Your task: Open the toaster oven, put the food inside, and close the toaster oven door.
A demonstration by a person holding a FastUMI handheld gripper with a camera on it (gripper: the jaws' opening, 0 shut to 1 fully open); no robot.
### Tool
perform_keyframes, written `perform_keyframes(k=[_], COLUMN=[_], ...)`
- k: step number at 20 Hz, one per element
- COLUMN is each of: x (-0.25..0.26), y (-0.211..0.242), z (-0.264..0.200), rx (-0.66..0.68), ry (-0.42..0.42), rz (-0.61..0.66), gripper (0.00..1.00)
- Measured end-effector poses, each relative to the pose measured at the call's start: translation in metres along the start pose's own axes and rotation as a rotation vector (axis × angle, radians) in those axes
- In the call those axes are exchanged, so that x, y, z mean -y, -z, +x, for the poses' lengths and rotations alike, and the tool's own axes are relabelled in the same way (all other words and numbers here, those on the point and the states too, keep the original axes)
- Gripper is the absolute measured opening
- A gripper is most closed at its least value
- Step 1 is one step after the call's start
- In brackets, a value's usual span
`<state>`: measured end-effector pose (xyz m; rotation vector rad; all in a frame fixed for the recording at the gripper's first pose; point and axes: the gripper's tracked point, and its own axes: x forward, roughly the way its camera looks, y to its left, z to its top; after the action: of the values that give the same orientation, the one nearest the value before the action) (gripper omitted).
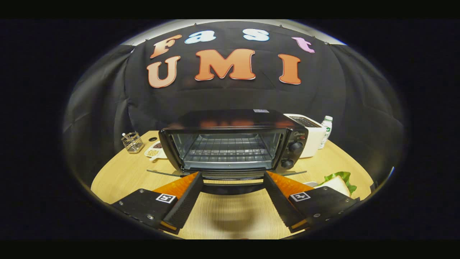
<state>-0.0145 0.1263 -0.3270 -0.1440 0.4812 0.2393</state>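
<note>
Black oven (230, 144) open, door (230, 175) down | your gripper (233, 176) spread at door | sandwich (337, 183) right of oven | risk: knocking door.

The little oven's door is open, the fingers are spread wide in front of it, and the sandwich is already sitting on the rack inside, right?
Not quite. The gripper view shows the toaster oven with its door down and the gripper spread wide before it, holding nothing. But the rack is bare: the sandwich lies on the table, beside the right finger.
</note>
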Motion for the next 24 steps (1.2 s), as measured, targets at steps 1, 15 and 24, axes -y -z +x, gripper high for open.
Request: perform_keyframes(k=[1, 15, 24], x=[-0.001, 0.002, 0.007], y=[0.008, 0.091, 0.121], z=[-0.003, -0.007, 0.003], rx=[-0.008, -0.083, -0.14], ry=[0.0, 0.0, 0.0], rz=[0.002, -0.041, -0.015], gripper=[1.0, 0.98, 0.99])
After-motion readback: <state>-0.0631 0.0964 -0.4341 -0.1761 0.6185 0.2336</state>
